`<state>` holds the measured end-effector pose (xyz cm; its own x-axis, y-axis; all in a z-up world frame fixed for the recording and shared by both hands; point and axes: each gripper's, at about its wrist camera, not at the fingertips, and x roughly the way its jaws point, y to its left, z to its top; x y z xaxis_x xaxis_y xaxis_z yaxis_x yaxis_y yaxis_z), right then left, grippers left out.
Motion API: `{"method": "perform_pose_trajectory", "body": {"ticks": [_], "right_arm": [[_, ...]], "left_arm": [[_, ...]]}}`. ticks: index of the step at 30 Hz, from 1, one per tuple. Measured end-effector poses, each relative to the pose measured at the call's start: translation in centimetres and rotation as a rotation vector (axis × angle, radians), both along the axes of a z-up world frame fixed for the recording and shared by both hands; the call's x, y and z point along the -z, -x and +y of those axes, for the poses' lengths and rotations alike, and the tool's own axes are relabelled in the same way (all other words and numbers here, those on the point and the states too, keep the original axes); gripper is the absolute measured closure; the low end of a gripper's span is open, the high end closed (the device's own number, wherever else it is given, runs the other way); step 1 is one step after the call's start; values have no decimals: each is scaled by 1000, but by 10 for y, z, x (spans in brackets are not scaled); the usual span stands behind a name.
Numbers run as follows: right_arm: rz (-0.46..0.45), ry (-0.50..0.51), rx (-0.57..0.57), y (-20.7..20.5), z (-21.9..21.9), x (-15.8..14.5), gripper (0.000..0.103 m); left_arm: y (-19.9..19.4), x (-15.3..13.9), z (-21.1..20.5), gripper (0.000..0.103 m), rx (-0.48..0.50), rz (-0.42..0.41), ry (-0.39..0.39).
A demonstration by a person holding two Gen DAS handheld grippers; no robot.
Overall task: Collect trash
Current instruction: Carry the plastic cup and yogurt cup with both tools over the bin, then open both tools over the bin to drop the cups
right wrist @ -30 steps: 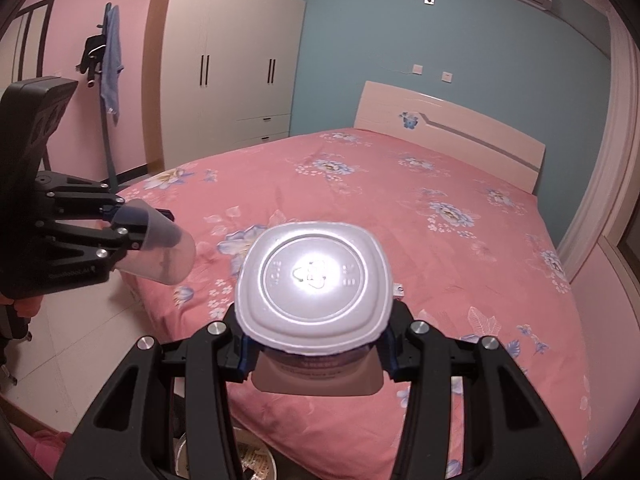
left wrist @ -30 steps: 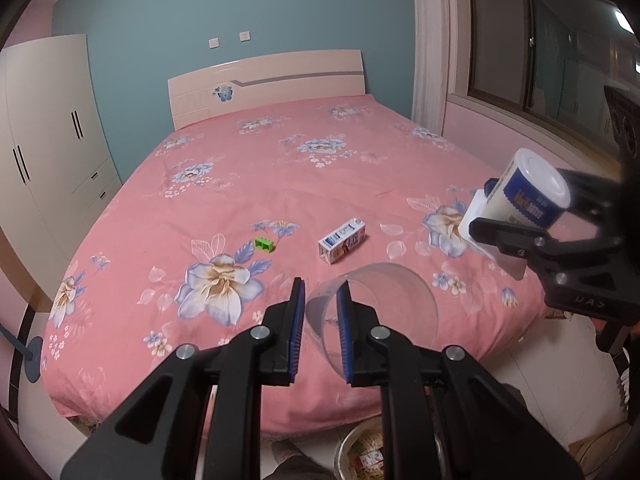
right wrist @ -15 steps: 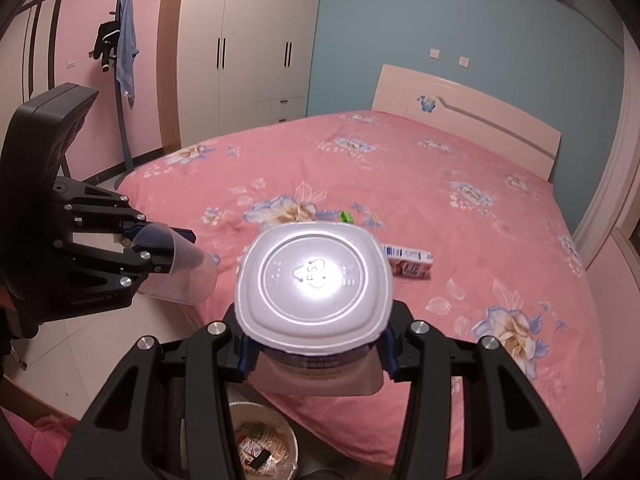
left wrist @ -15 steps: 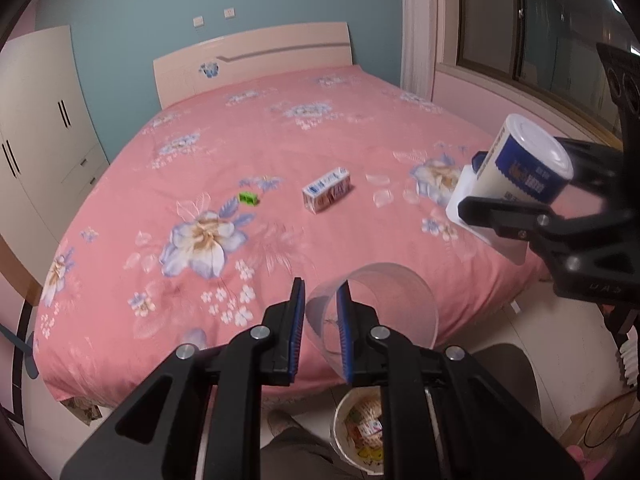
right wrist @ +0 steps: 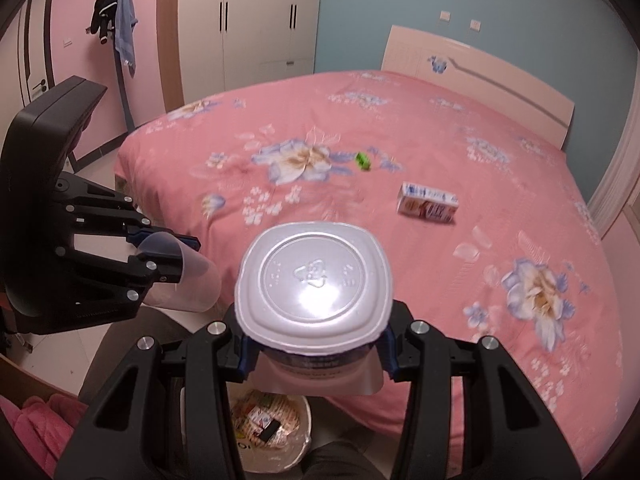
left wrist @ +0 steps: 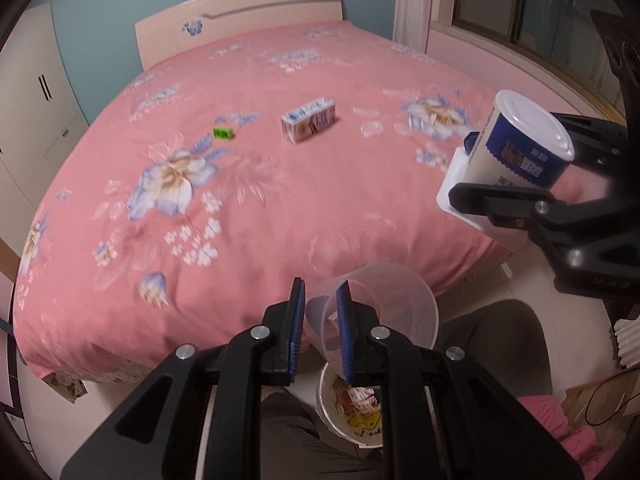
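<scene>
Room: teal rear wall, pink side walls.

1. White wardrobe [right wrist: 256, 20], far left, doors shut. Clothes hang on a stand [right wrist: 120, 40] beside it.
2. Left gripper [left wrist: 320, 332], jaws clamped on the rim wall of a clear plastic cup [left wrist: 384, 308]; one finger inside, one outside. Cup lies on its side, held above the floor off the bed's near edge.
3. Trash bin [left wrist: 332, 420], white, on the floor below both grippers, holding wrappers.
4. Bed [left wrist: 248, 208], pink floral cover, pale headboard [left wrist: 240, 16] against the teal wall.
5. Green scrap [left wrist: 223, 133], small, lying on the cover, mid-bed.
6. Small carton [left wrist: 308, 120], lying flat on the cover, right of the green scrap and apart from it.
7. Right gripper [right wrist: 316, 348], jaws closed on a white and blue tub [left wrist: 520, 148], its base facing the right wrist camera; held over the bed's near edge, above the bin.
8. Window [left wrist: 520, 12], far right, dark glass.
</scene>
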<state>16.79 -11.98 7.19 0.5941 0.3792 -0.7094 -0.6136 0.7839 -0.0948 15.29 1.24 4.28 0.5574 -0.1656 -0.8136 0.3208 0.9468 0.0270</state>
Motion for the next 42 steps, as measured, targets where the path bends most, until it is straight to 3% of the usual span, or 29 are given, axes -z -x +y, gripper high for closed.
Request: {"method": "perform_pose_trajectory", "body": {"ticks": [10,29,42], "right_arm": [[150,37,-11,0,4,83,55],[510,139,11,7,-4,271,55],[698,213,11,20,10,355,55]], "left_arm": [[-1,66,-10,84,18,136,2],[9,224,-25,85,-12,464,58],[2,309,-16,85,-96,648,94]]}}
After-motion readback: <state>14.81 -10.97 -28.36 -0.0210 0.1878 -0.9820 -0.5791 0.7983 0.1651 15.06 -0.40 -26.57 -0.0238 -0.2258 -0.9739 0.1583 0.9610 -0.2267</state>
